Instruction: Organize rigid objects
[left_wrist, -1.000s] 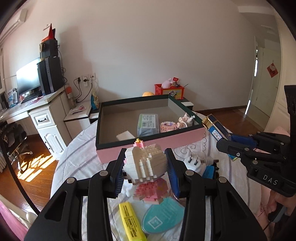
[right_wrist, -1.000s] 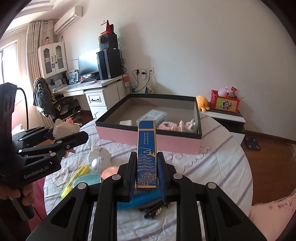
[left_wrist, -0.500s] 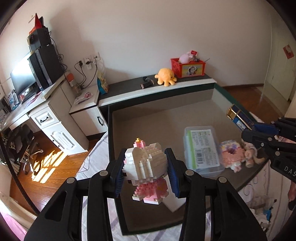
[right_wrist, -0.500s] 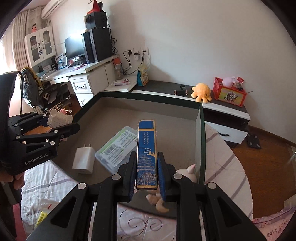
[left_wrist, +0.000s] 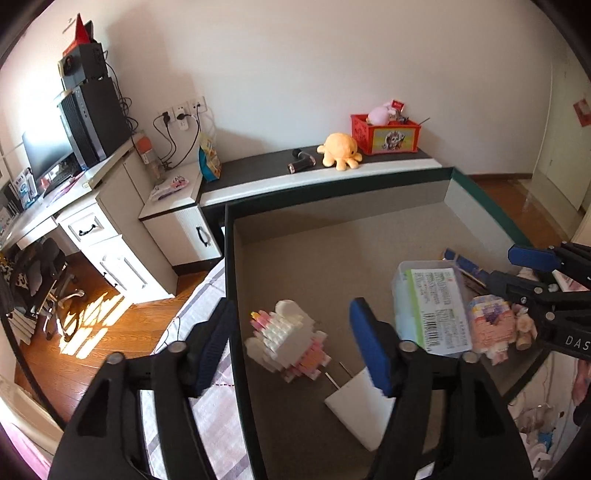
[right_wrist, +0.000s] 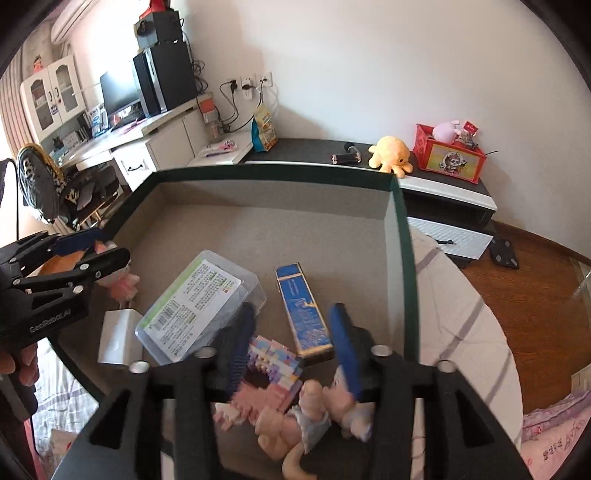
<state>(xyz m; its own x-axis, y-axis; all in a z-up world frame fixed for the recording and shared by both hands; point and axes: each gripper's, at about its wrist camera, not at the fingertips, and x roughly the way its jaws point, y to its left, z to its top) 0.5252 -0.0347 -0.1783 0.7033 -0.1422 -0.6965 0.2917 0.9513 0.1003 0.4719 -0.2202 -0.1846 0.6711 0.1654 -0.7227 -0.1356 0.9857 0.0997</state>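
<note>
— Jaws are spreading on both our grippers over the green-rimmed box (left_wrist: 476, 192). What do we have on the left?

— Our left gripper (left_wrist: 291, 343) is opening, pads clear of the white and pink brick figure (left_wrist: 286, 341). The figure is between the fingers but nothing presses on it; it looks blurred and tilted over the grey floor of the box, near the left wall. We cannot tell whether it is touching the floor.

— And the right?

— Our right gripper (right_wrist: 290, 350) is opening too. The blue carton (right_wrist: 303, 306) lies flat on the box floor, just ahead of the fingertips and free of them, close to the right wall.

— What sits around it?

— To its left, the clear plastic case with the printed label (right_wrist: 201, 302), lying at a slant. Left of that, the white charger block (right_wrist: 118, 336) near the near-left corner. Under our right fingers we see a pastel brick piece (right_wrist: 271, 365) and a small pale figurine (right_wrist: 306, 410) at the near edge.

— Beyond the box?

— A yellow plush octopus (right_wrist: 389, 153) and a red toy crate (right_wrist: 448, 155) on the low cabinet by the far wall.
</note>
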